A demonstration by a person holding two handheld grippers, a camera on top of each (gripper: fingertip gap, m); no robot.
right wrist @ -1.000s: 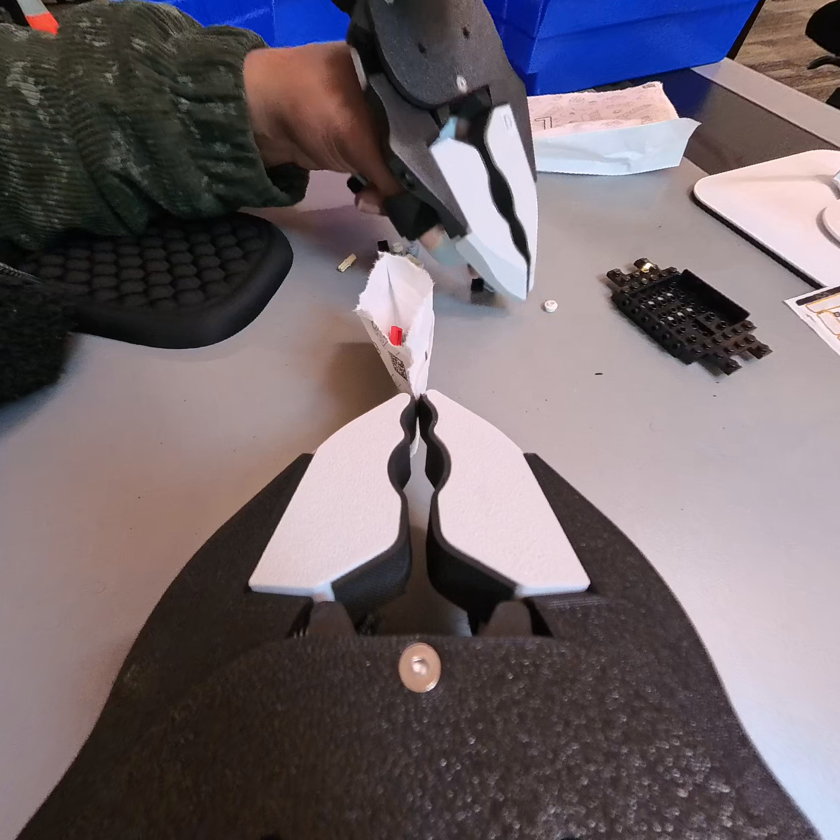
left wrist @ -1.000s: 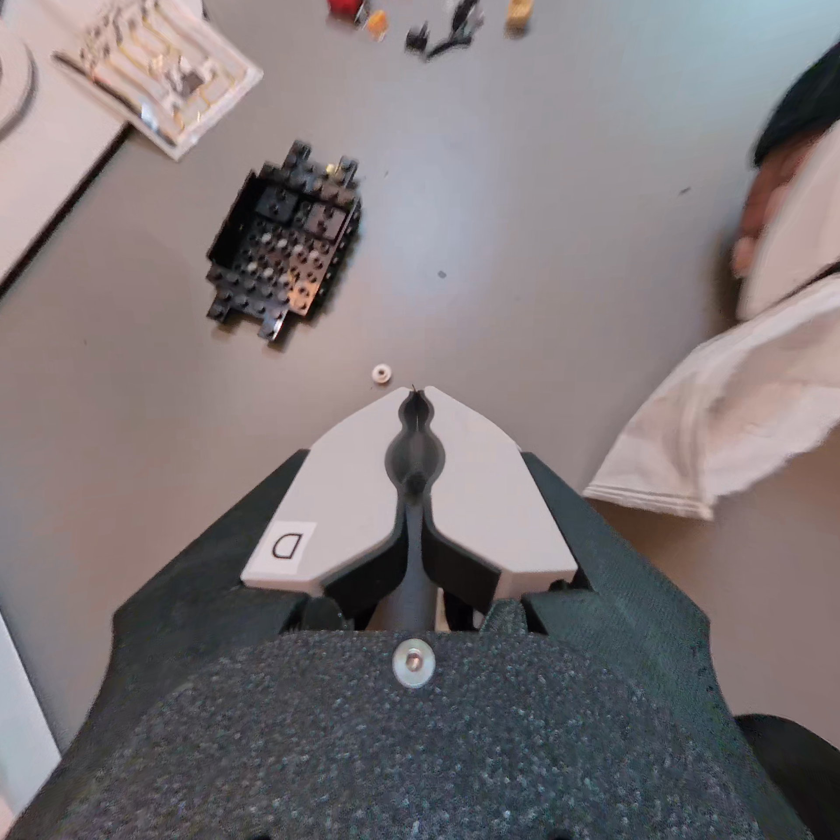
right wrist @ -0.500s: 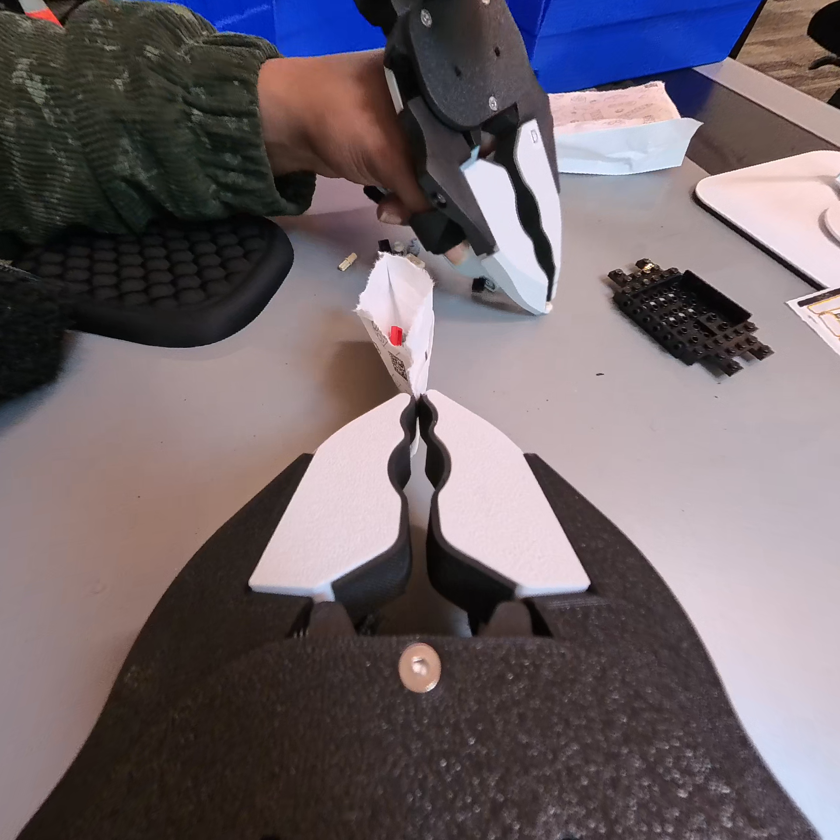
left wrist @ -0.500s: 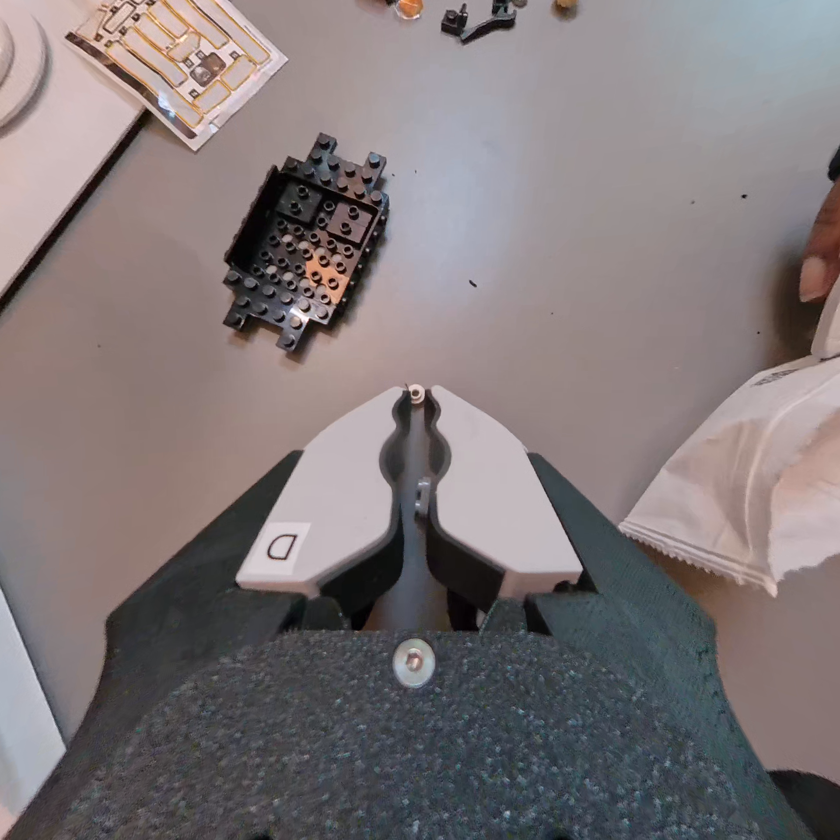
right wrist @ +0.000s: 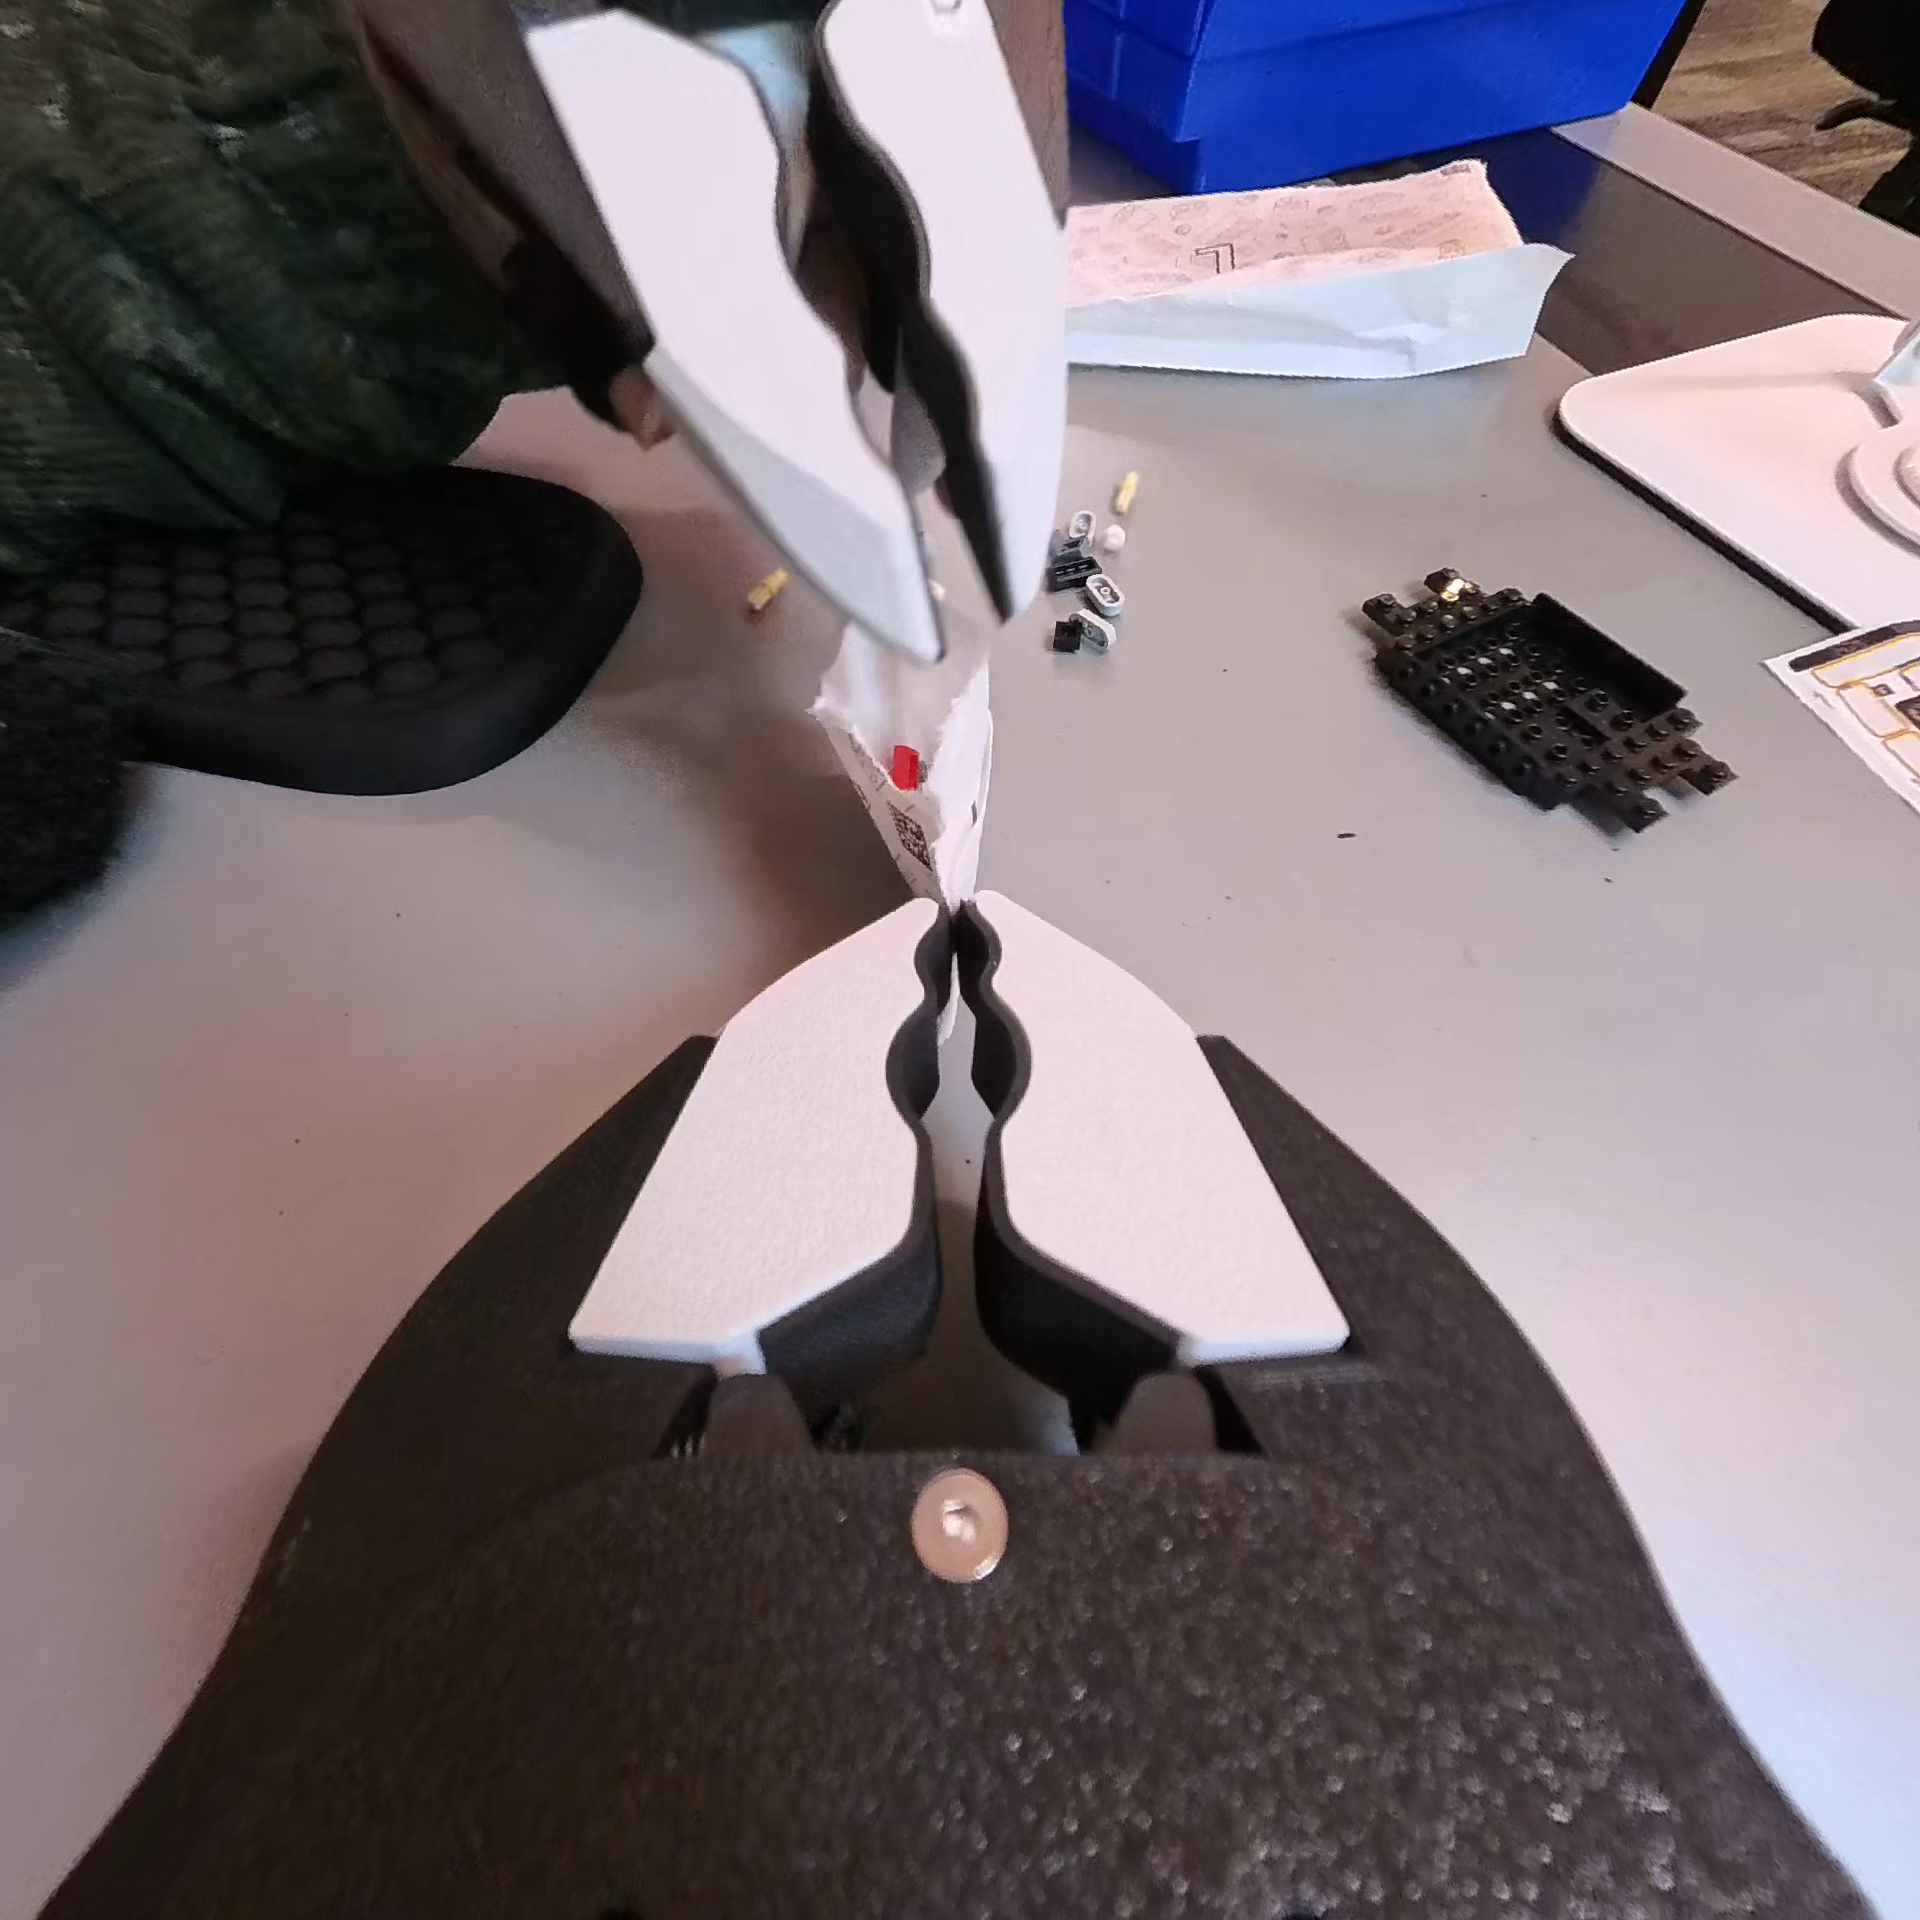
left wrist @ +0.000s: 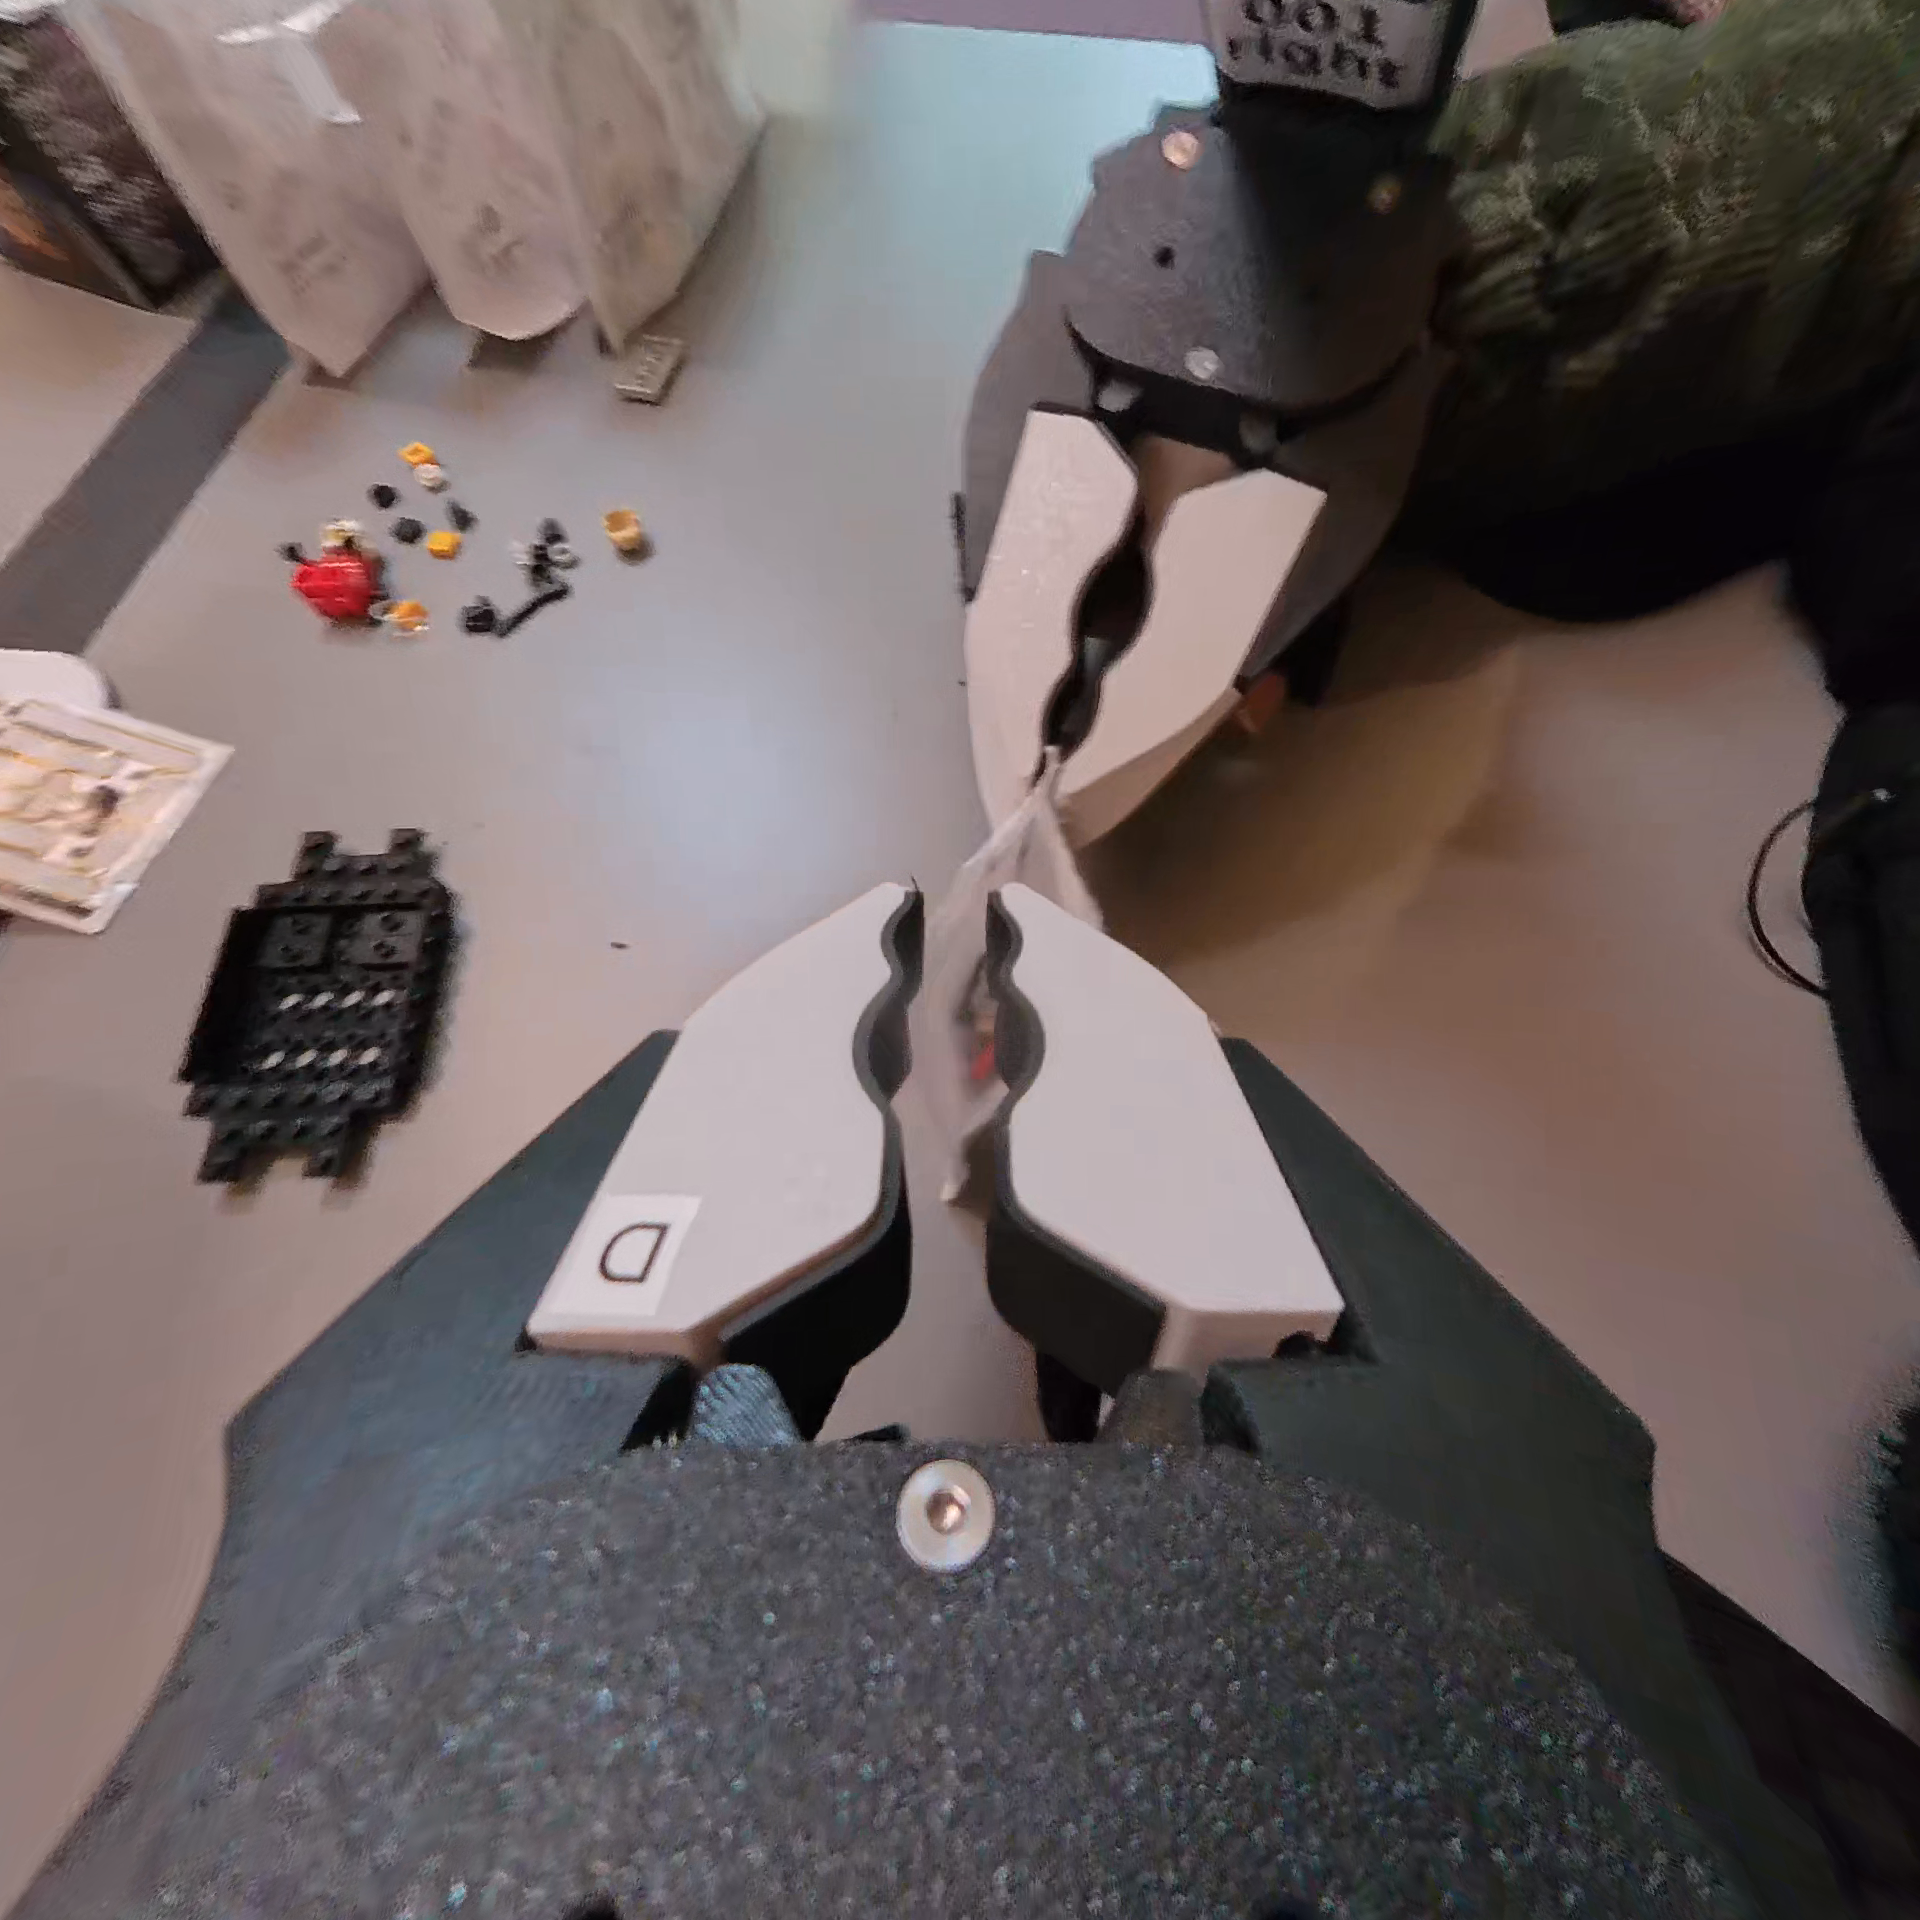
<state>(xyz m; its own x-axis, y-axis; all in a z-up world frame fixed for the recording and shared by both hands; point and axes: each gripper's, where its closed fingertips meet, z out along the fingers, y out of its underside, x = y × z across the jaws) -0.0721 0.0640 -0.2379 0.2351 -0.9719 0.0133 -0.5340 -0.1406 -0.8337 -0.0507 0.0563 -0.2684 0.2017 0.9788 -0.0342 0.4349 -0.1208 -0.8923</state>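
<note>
Fingers of the right gripper pinch a small white paper bag; left gripper fingers are parted around its open top.

**Grey desk, blue bins behind, soft light**

Seen from the fingers of the right gripper: matte grey table top under and all around. Far ahead, blue plastic bins along the table's back edge. Ahead-right past the corner, wood-look floor. Left, black honeycomb-mesh pad lying on the table.

Seen from the fingers of the left gripper: dark strip far ahead-left. Soft diffuse glare on the top ahead-left; warmer brown tint to the right.
</note>
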